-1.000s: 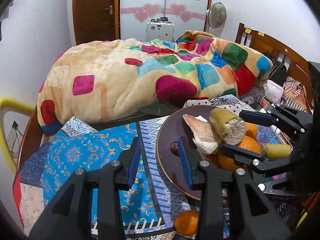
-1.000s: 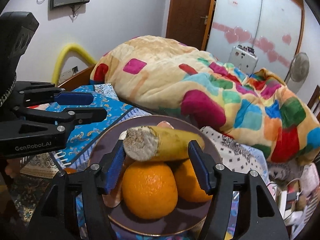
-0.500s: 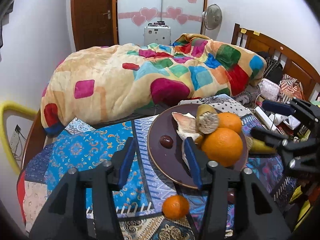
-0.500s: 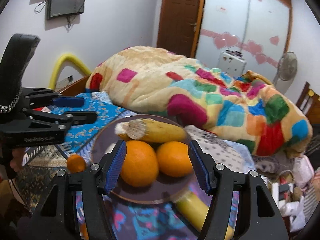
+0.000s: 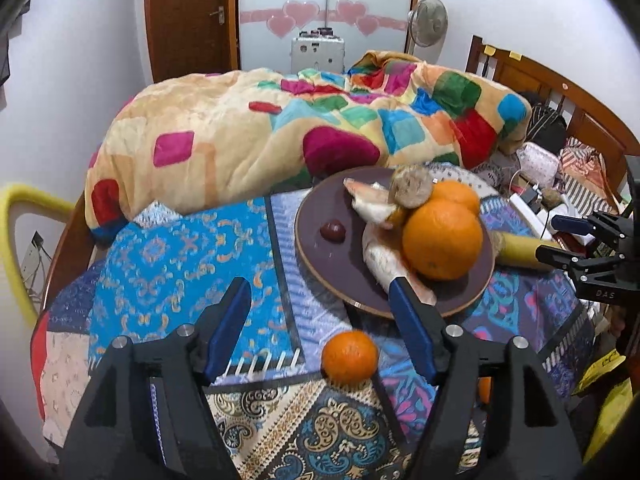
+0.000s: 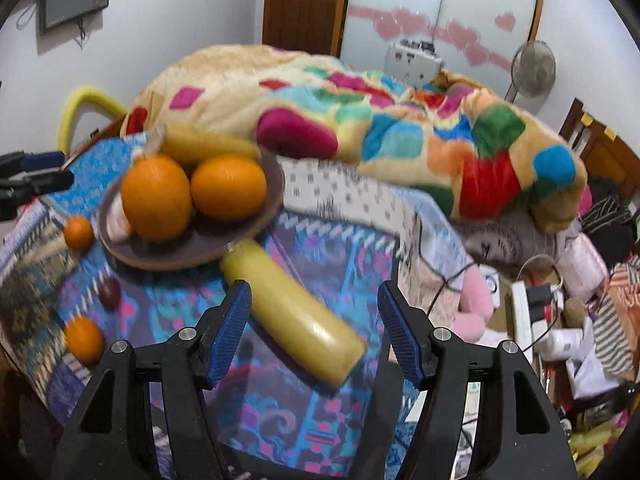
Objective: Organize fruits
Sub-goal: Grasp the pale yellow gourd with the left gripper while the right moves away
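Note:
A dark round plate point(image 5: 310, 248) point(image 6: 208, 250) on the patterned cloth holds two large oranges point(image 5: 442, 240) point(image 6: 156, 198), a banana point(image 5: 412, 190) point(image 6: 204, 144), a pale peeled piece point(image 5: 384, 260) and a small dark fruit point(image 5: 333, 231). My left gripper point(image 5: 320, 296) point(image 6: 52, 170) hovers in front of the plate with its jaws opening. A small orange point(image 5: 350, 356) point(image 6: 79, 233) lies on the cloth between its fingers, untouched. My right gripper point(image 6: 314, 296) point(image 5: 546, 237) stands open over a yellow banana point(image 6: 288, 308) point(image 5: 520, 248) lying beside the plate, and its pads do not press it.
Another small orange point(image 6: 84, 338) and a dark fruit point(image 6: 109, 293) lie on the cloth near its front left edge. A colourful quilt point(image 5: 240, 140) is heaped behind the plate. Cables, a power strip point(image 6: 520, 320) and bags crowd the right side.
My left gripper pulled back from the plate and its jaws widened, so the small orange now shows between them. My right gripper swung right, off the plate, to the yellow banana on the cloth.

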`<state>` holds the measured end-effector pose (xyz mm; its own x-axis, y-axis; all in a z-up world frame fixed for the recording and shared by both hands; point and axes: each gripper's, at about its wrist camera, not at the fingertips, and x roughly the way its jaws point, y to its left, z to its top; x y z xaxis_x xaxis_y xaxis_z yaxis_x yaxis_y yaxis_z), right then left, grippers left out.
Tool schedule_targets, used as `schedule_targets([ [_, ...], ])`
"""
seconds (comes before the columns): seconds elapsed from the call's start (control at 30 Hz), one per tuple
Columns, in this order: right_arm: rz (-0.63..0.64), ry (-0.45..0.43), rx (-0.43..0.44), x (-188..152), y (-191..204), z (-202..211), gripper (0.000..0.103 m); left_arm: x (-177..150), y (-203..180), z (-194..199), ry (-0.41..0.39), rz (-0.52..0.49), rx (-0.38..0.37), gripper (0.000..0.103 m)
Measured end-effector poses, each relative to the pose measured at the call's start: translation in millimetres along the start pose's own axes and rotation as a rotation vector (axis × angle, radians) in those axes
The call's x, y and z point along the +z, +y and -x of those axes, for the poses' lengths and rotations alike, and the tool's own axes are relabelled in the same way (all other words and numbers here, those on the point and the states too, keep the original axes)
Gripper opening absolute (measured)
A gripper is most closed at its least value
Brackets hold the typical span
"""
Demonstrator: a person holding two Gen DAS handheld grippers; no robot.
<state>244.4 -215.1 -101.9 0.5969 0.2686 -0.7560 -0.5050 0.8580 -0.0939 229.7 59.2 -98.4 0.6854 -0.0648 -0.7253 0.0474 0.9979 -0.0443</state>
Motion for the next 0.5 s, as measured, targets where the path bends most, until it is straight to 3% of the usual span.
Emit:
schedule_targets([
  [0.23,0.023,0.042,0.029,-6.8,2.6,-16.4,0.066,-17.3,0.5,-6.9,0.044,-0.017,0.013,0.071],
  [0.37,0.080,0.050,-0.003,-7.8,12.3,-18.3,0.057,-25.7,-1.3,-3.8,0.054,-0.016,0.006,0.071],
  [0.5,0.067,0.035,-0.009,-18.3,13.4,-4.2,0.039,-33.3,-4.7,2.0,0.056,-0.024,-0.006,0.071],
])
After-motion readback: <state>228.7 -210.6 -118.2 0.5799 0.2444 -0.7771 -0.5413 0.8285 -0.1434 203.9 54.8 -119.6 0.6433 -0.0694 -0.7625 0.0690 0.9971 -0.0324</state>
